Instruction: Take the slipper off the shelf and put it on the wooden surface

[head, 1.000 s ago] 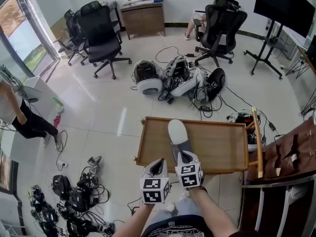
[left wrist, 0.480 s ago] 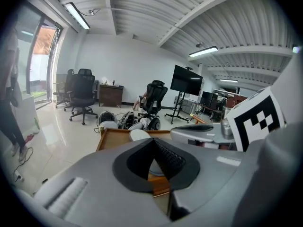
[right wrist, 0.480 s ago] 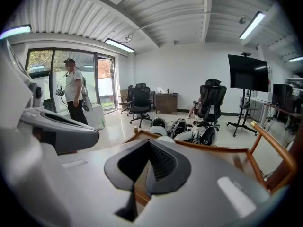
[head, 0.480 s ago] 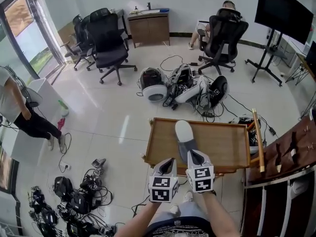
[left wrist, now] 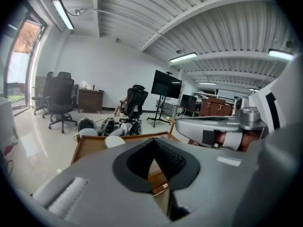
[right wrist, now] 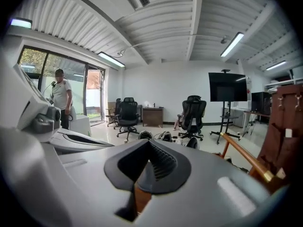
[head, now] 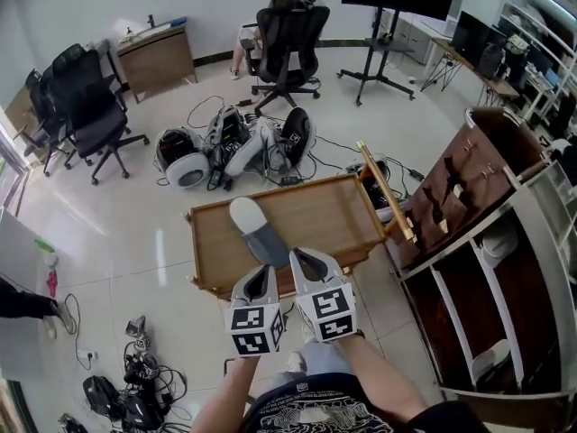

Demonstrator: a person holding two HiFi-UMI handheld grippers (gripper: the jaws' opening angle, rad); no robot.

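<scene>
Slipper (head: pixel 257 233) lies flat on table (head: pixel 334 215), long axis 11 to 5 o'clock, white end far, grey end near | left gripper (head: pixel 261 275) clenched, empty, at table's near edge, pointing 12 | right gripper (head: pixel 306 260) clenched, empty, just beside it, near grey end

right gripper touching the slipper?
Cannot tell. Head view: the right gripper tip overlaps the slipper heel, with no clear gap or contact. Right gripper view: jaws shut, nothing between them.
</scene>
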